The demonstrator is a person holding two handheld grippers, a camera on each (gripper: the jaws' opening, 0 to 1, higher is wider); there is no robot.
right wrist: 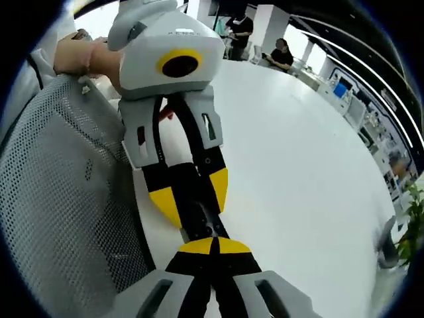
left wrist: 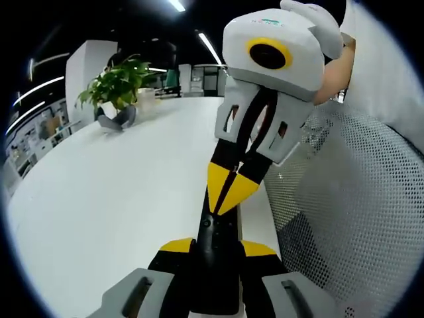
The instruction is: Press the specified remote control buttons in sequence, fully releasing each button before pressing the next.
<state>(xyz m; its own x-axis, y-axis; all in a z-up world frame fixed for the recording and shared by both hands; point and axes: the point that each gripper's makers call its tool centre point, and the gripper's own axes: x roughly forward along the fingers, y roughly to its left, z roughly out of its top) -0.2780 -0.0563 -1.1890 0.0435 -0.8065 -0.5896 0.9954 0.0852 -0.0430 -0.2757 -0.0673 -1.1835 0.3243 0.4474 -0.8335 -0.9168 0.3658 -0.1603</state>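
Left gripper view: left gripper (left wrist: 215, 255) clenched around remote (left wrist: 215, 265), lower centre, above white worktop (left wrist: 99, 199). Right gripper (left wrist: 232, 189) clenched, tips on remote's top end. Step: button press under way, likely. Next: full release, then following button.

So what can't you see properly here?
- Slim black remote control: buttons hidden, left gripper view, under the shut jaws of the right gripper.
- Remote's body: right gripper view, mostly covered by the left gripper.
- Green potted plant: right gripper view, cut off by the edge.
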